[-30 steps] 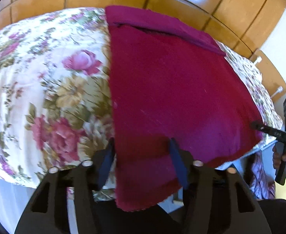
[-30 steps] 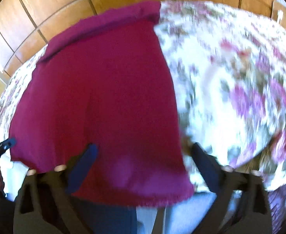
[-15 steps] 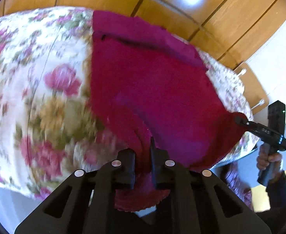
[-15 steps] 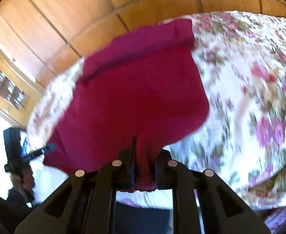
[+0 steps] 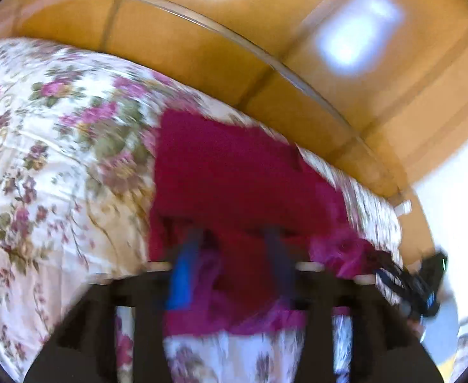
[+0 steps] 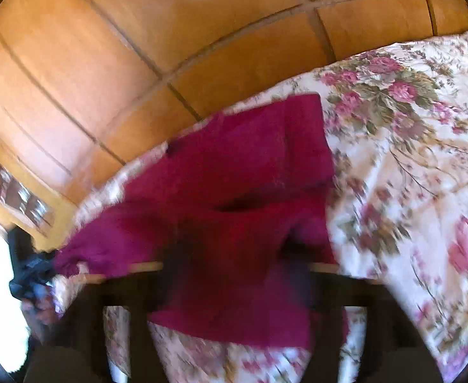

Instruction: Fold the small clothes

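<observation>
The magenta cloth (image 5: 234,172) lies on the floral bedspread (image 5: 52,166), doubled over itself: its near part is folded back onto the far part, with a loose, puffed fold edge running across the middle and a dark gap under it. In the right wrist view the cloth (image 6: 234,198) shows the same bulging fold, with its far edge close to the wooden headboard (image 6: 131,63) and flowered bedspread (image 6: 409,166) spreading to the right of it.

The left gripper (image 5: 230,255) has its jaws apart; they have just been opening, and the cloth sits between the blue-padded fingers (image 5: 179,274) without being pinched. The cloth's near hem lies across the bedspread just below the fingertips.

The right gripper (image 6: 237,274) also stands released, its jaws wide and just opened, with the cloth lying between and over the dark fingers (image 6: 300,281), though blur hides whether either pad touches it.

Each camera catches the other tool at the cloth's outer corner: the right gripper (image 5: 409,284) at the right edge of the left view, the left gripper (image 6: 33,271) at the left edge of the right view, a hand (image 6: 39,312) below it. Both pictures are heavily smeared
</observation>
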`<action>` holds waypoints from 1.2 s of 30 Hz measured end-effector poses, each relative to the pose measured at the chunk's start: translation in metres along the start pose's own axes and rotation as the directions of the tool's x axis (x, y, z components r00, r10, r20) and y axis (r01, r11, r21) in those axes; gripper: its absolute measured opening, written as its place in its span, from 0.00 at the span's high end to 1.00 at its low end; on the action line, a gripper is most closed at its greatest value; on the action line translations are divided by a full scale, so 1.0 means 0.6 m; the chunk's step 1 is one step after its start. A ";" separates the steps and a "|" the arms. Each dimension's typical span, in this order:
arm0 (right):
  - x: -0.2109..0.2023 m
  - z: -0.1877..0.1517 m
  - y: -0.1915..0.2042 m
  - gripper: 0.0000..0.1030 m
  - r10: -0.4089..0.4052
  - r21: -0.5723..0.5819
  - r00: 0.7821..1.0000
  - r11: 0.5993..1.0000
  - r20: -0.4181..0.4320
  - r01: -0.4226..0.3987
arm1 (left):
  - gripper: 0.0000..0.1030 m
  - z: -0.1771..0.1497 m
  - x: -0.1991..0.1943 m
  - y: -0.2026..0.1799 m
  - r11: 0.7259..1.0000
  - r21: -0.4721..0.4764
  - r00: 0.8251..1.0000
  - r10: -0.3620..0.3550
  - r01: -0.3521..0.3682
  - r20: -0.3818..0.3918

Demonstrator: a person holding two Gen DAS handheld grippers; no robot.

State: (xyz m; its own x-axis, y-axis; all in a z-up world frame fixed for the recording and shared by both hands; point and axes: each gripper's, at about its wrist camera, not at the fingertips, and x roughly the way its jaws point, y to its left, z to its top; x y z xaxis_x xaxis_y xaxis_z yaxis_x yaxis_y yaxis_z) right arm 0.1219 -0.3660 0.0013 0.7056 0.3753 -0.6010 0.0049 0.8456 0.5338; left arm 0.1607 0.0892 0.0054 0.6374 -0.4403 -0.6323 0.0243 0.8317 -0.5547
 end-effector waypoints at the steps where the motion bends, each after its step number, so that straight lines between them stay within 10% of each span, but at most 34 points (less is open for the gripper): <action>1: -0.006 0.005 -0.003 0.17 0.005 -0.001 1.000 1.000 0.018 -0.005 | 0.33 0.006 -0.005 0.013 0.999 -0.033 0.999 0.004 -0.003 0.034; 11: -0.029 -0.109 -0.079 0.13 -0.114 0.005 0.990 0.993 -0.085 0.115 | 0.33 -0.090 0.007 0.066 0.996 0.089 0.998 0.014 -0.008 -0.066; 14: -0.011 -0.134 -0.089 0.27 -0.120 0.021 0.988 0.992 -0.100 0.123 | 0.34 -0.114 0.038 0.062 0.993 0.116 0.994 0.034 -0.022 -0.104; 20: 0.008 -0.136 -0.074 0.69 -0.095 0.022 0.989 0.995 -0.112 0.098 | 0.78 -0.126 0.061 0.060 0.992 0.119 0.987 0.052 -0.034 -0.151; 36: -0.109 -0.209 -0.049 0.79 0.002 -0.002 0.989 1.000 -0.145 -0.002 | 0.88 -0.234 -0.082 0.078 0.995 0.089 0.987 -0.041 0.055 -0.157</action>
State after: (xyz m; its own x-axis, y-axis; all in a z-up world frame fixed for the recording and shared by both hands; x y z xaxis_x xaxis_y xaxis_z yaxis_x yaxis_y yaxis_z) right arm -0.0136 -0.3680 -0.0497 0.5952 0.4283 -0.6799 0.0017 0.8455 0.5340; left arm 0.0226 0.1023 -0.0653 0.5074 -0.5214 -0.6860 0.1278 0.8329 -0.5385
